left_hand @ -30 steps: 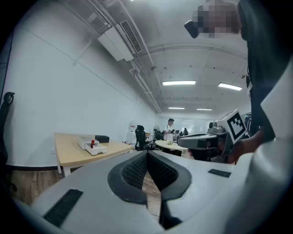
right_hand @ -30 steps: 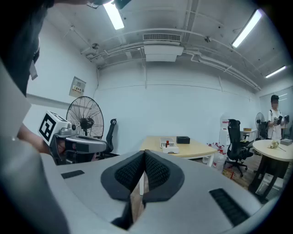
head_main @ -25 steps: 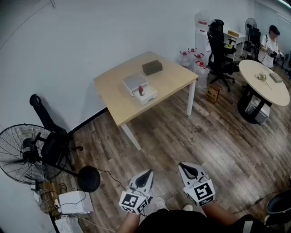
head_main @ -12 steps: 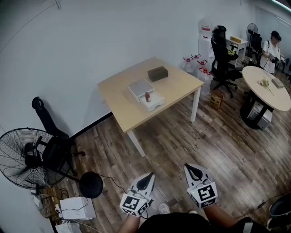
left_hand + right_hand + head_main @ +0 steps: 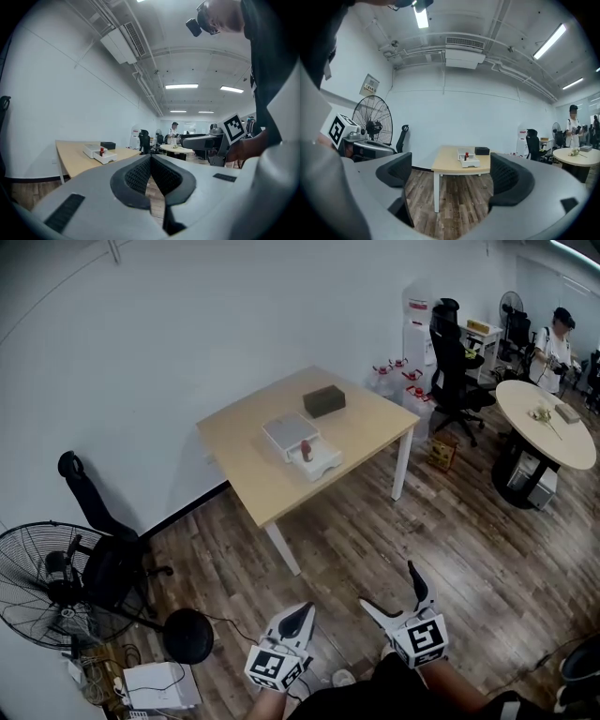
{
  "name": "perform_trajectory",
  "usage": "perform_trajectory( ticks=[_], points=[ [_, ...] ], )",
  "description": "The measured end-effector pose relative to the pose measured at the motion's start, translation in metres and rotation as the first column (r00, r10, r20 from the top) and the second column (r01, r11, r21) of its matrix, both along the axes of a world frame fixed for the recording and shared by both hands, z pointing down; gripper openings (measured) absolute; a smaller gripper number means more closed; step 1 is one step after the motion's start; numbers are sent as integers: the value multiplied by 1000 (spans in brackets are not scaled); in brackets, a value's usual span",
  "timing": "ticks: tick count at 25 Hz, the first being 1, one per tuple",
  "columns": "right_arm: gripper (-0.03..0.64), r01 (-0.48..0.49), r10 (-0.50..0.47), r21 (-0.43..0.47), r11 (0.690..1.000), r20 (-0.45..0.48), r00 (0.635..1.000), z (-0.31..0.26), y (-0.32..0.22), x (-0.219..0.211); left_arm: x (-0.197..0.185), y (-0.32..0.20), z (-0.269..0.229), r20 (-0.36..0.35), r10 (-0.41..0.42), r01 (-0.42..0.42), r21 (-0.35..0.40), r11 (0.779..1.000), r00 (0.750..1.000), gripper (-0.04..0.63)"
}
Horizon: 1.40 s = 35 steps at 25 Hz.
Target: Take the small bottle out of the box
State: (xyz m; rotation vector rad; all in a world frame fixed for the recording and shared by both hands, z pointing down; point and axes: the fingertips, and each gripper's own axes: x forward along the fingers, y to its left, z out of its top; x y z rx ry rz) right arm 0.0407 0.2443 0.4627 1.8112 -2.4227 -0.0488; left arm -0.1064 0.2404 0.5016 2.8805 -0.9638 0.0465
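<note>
A small red bottle point(image 5: 306, 450) stands upright in an open white box point(image 5: 317, 459) on the light wooden table point(image 5: 253, 474) across the room. In the right gripper view the bottle point(image 5: 466, 155) and box point(image 5: 469, 162) show far ahead between the jaws. My left gripper point(image 5: 302, 612) is shut, low over the floor near my body, with nothing in it. My right gripper point(image 5: 389, 589) hangs beside it, its jaws opening wide with nothing between them. From the left gripper point(image 5: 151, 158), the bottle point(image 5: 101, 151) is far off to the left.
A dark box point(image 5: 324, 401) sits on the table behind the white box. A floor fan point(image 5: 52, 582) and a black chair point(image 5: 103, 521) stand at the left wall. An office chair point(image 5: 452, 362), a round table point(image 5: 553, 423) and a person point(image 5: 553, 338) are at the right.
The right gripper's jaws have spread from shut to wide apart. The left gripper has stayed shut. The head view has shifted slightly, and both grippers remain far from the table.
</note>
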Motion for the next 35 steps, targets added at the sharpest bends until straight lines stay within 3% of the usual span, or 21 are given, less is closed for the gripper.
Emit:
perform_trajectory(
  ticks=[3, 10, 23, 28, 35],
  points=[
    [586, 1, -1, 22, 1000, 2, 1000, -3, -12, -1, 4, -12, 4, 0, 2, -2, -14, 1000, 1000, 14],
    [588, -10, 10, 8, 1000, 10, 1000, 6, -60, 27, 26, -58, 11, 21, -12, 12, -27, 1000, 1000, 14],
    [588, 83, -83, -5, 997, -2, 997, 7, -172, 86, 90, -161, -2, 28, -82, 82, 1, 997, 996, 14],
    [588, 125, -125, -21, 992, 6, 992, 11, -202, 109, 120, -182, 0, 109, -108, 106, 30, 994, 988, 14],
    [588, 184, -184, -37, 982, 16, 983, 20, -231, 118, 144, -204, -4, 71, -148, 147, 22, 989, 986, 14]
  ],
)
